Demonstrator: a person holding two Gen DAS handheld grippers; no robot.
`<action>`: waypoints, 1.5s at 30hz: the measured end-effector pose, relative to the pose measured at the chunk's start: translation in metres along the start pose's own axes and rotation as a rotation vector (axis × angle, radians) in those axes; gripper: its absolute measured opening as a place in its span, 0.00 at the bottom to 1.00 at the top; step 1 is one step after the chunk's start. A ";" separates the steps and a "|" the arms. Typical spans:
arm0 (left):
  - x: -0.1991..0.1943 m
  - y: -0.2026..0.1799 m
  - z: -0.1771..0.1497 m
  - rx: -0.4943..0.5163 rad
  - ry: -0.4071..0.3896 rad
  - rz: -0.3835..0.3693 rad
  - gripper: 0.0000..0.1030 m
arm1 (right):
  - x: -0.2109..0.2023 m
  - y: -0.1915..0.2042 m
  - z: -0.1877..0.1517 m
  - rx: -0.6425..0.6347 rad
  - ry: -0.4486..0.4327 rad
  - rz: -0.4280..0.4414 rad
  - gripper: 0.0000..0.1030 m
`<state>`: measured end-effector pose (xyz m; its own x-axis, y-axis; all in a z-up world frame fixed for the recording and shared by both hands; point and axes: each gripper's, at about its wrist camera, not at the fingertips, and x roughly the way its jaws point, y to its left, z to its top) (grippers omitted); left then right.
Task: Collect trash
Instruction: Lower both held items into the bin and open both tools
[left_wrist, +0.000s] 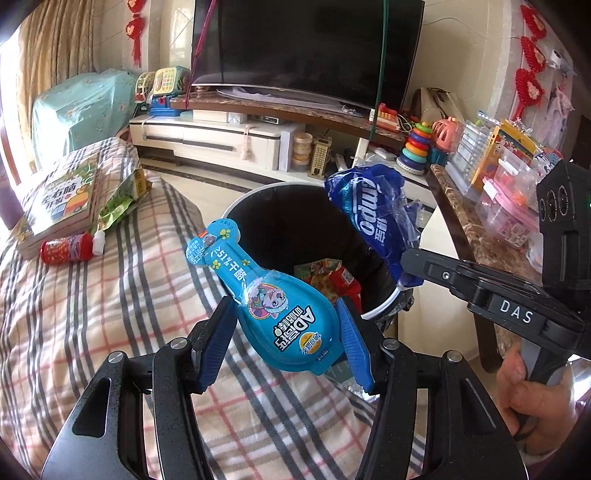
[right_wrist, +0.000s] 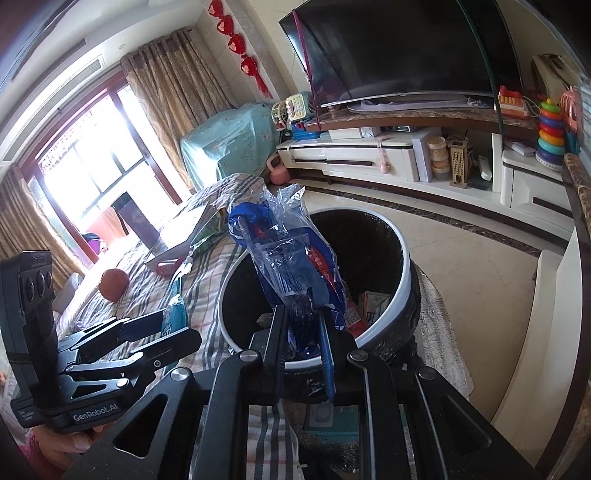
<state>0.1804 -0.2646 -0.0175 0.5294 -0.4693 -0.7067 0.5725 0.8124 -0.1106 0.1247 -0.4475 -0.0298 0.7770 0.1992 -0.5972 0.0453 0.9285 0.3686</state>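
Note:
My left gripper (left_wrist: 286, 332) is shut on a light blue drink pouch (left_wrist: 266, 295), held just before the near rim of a round black-lined trash bin (left_wrist: 258, 206) with a white rim. Several wrappers (left_wrist: 328, 275) lie inside the bin. My right gripper (right_wrist: 303, 325) is shut on a crumpled dark blue plastic tissue wrapper (right_wrist: 284, 254), held over the bin (right_wrist: 400, 273). In the left wrist view the right gripper (left_wrist: 410, 264) comes in from the right with the wrapper (left_wrist: 369, 206) above the bin's right rim. The left gripper (right_wrist: 162, 325) shows at left in the right wrist view.
A plaid-covered surface (left_wrist: 110, 314) left of the bin carries books (left_wrist: 62, 203), a green packet (left_wrist: 118, 203), a red bottle (left_wrist: 66, 249) and a small white bottle (left_wrist: 99, 240). A TV (left_wrist: 306, 48) on a stand is behind. A marble-topped table (left_wrist: 480, 240) with toys stands right.

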 end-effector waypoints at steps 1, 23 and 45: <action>0.001 0.000 0.001 0.000 0.000 -0.002 0.54 | 0.001 0.000 0.002 -0.002 0.001 -0.002 0.16; 0.033 -0.004 0.022 0.024 0.033 0.002 0.54 | 0.031 -0.014 0.023 -0.019 0.054 -0.036 0.16; 0.048 -0.006 0.029 0.032 0.053 0.010 0.54 | 0.047 -0.020 0.035 -0.029 0.088 -0.047 0.17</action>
<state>0.2209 -0.3018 -0.0301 0.5019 -0.4417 -0.7436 0.5877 0.8050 -0.0814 0.1822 -0.4683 -0.0401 0.7159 0.1811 -0.6743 0.0613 0.9457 0.3191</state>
